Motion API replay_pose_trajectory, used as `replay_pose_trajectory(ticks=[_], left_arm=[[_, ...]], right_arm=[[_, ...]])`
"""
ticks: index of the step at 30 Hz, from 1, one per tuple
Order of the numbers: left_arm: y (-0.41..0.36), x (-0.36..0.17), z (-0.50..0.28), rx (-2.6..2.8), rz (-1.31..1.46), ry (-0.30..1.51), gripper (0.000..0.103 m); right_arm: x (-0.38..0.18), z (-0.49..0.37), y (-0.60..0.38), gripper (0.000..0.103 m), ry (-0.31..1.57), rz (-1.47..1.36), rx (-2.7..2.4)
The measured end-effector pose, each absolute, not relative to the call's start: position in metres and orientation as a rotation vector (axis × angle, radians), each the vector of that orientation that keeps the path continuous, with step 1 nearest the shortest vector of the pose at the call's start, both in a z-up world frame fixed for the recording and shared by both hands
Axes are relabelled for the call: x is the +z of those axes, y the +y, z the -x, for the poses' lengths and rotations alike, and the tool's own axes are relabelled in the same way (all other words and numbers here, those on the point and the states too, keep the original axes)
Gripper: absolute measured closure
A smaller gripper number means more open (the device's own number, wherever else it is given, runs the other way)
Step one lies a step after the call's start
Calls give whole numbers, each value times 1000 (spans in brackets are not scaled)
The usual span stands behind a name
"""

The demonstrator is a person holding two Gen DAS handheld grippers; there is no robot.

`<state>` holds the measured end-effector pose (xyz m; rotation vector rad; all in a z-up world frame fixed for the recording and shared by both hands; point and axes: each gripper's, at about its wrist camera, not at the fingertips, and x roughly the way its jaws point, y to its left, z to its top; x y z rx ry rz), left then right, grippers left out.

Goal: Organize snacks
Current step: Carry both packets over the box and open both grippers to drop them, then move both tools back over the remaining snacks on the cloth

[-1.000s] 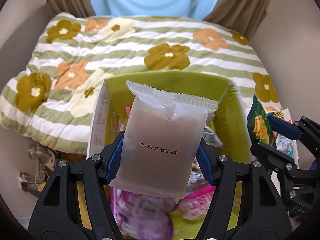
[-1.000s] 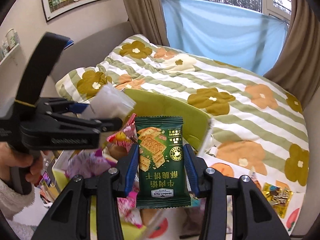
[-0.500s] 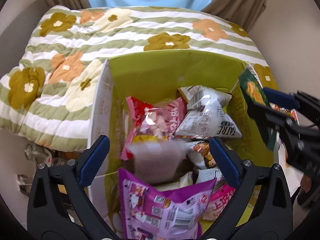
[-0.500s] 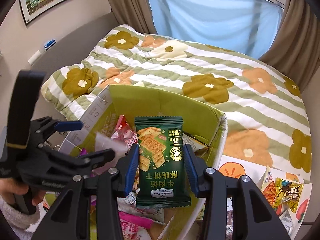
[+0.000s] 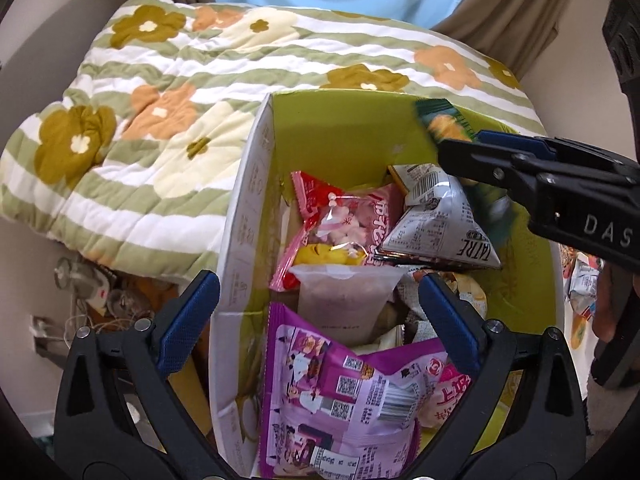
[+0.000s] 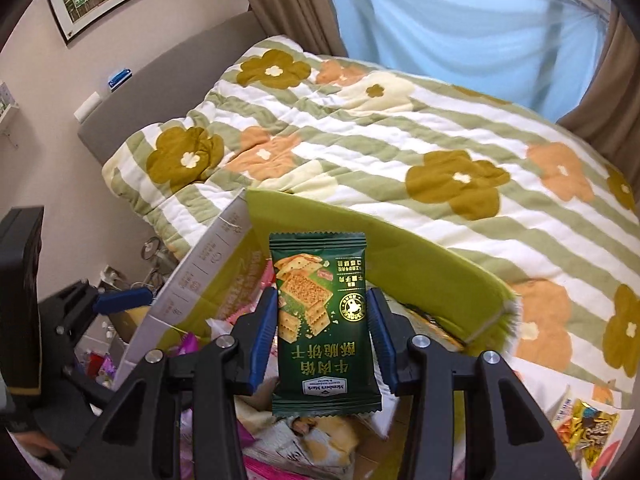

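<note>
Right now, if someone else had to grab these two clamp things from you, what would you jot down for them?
Left gripper: open, empty, over the green box. Its pale frosted packet already lies inside, among the purple bag, the pink candy bag and the silver pouch.
Right gripper: jaws just starting to open, dark green cracker packet between them, above the box.
Done: frosted packet boxed.
Left: let the cracker packet fall into the box, then collect the loose snacks lying outside it at the right.
</note>
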<state>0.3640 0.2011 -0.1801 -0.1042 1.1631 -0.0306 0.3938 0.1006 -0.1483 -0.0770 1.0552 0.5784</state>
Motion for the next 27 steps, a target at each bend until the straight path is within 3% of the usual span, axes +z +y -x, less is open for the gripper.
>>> replay_pose_trajectory(ticks=[1, 3, 5, 27], left_arm=[[201, -180, -362, -29, 102, 1164, 4], [200, -178, -357, -23, 91, 1160, 4], [199, -176, -352, -19, 86, 1156, 4], [146, -116, -302, -143, -8, 1025, 4]], right_arm=[[-148, -394, 101, 53, 1056, 68, 578], [-146, -392, 98, 17, 1044, 41, 573], [-143, -386, 94, 7, 1032, 13, 568], [-96, -300, 46, 4, 921, -21, 419]])
